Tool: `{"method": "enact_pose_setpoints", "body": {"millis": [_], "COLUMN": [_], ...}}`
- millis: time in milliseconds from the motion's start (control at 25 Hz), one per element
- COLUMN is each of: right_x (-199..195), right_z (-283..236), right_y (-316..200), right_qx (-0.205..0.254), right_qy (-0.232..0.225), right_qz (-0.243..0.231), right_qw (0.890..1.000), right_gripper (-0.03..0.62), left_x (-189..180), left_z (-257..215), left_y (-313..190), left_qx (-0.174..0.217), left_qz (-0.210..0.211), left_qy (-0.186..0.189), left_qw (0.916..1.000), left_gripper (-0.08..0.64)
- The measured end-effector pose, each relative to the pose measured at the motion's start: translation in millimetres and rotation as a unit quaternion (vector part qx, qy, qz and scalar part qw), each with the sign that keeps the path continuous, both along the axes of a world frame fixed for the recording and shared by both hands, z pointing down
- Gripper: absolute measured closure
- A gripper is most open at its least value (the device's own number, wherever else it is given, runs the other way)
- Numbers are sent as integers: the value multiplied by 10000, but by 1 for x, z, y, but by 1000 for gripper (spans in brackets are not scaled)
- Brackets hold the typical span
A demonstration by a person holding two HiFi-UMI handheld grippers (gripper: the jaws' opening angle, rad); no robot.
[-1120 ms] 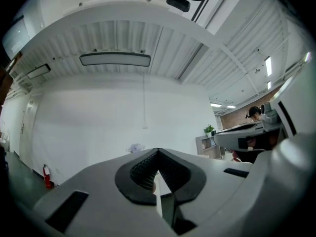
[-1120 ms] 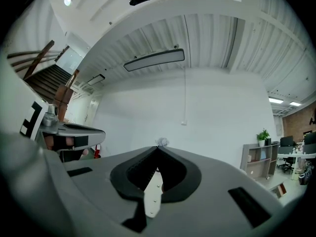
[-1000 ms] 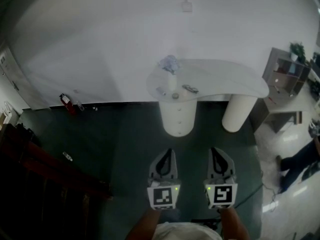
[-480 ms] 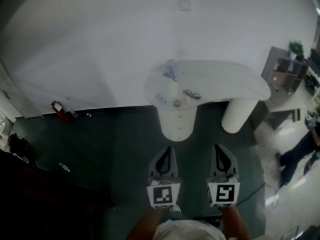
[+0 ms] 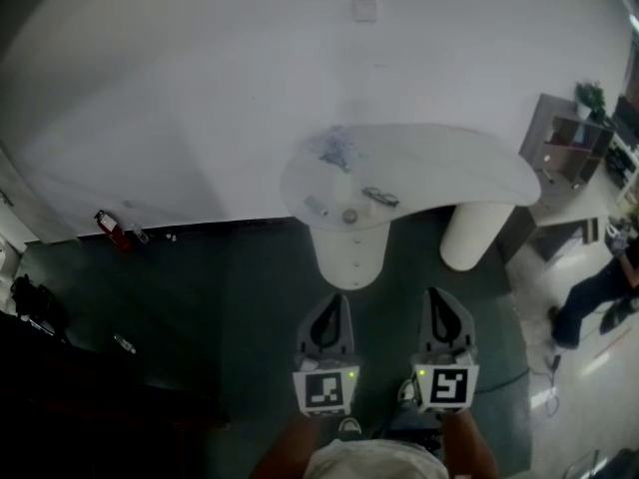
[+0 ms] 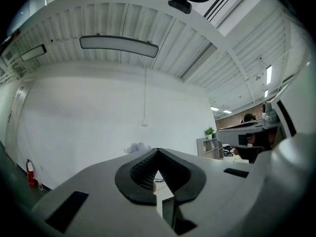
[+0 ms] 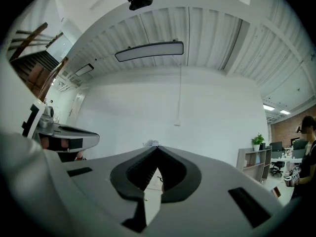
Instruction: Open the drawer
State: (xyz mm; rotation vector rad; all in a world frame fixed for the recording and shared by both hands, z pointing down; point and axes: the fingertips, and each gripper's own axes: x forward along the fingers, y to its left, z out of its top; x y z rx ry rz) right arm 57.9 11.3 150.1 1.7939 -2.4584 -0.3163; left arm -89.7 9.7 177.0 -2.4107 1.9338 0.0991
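Note:
A white curved table [image 5: 449, 168] stands against the wall. Under its left end is a round white pedestal with drawers [image 5: 351, 252], each front showing a small knob. Both grippers are held level side by side, short of the pedestal and apart from it. My left gripper [image 5: 334, 303] points at the pedestal and is shut with nothing in it; its tips [image 6: 157, 152] meet. My right gripper [image 5: 440, 298] points a little right of the pedestal and is shut and empty too; its tips [image 7: 157, 149] touch.
On the tabletop lie glasses [image 5: 380, 197], a crumpled white bundle [image 5: 334, 146] and a small round object [image 5: 349, 215]. A second round leg [image 5: 471, 233] stands to the right. Further right are a shelf unit [image 5: 569, 153] and a person [image 5: 589, 302]. A fire extinguisher [image 5: 106, 224] stands by the wall.
Both grippers have moved forward together toward the table, staying shut. The table and pedestal have shifted slightly left and nearer in the head view.

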Motion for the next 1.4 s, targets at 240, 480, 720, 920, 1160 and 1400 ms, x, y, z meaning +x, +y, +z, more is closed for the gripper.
{"method": "enact_pose_setpoints", "body": {"millis": [240,480,720,920,1160,1400], "right_x": [24,57,93,123,127,105], "right_z": [6,3,6,13,28,59], "right_y": [-44,-107,-159,-200,-235,-258], "right_qx": [30,5,-65,-134,-107,-214], "right_qy": [-39,17,4,-91,-117,-259], "right_qz": [-103,-286,-455,-607,-780,-748], "right_qw": [9999,9996,9989,9980,9968,9966], "right_gripper": [588,588,588,588,588,587], "left_x": [19,55,94,120,121,103], "left_z": [9,7,2,2,20,47], "left_y": [-40,-99,-148,-179,-207,-229], "left_qx": [16,-84,-52,-82,-234,-346], "left_qz": [-207,-371,-505,-721,-969,-1003], "left_qy": [-15,6,-64,-74,-142,-37], "left_qw": [9998,9993,9987,9973,9949,9943], "left_gripper": [557,557,557,557,557,557]}}
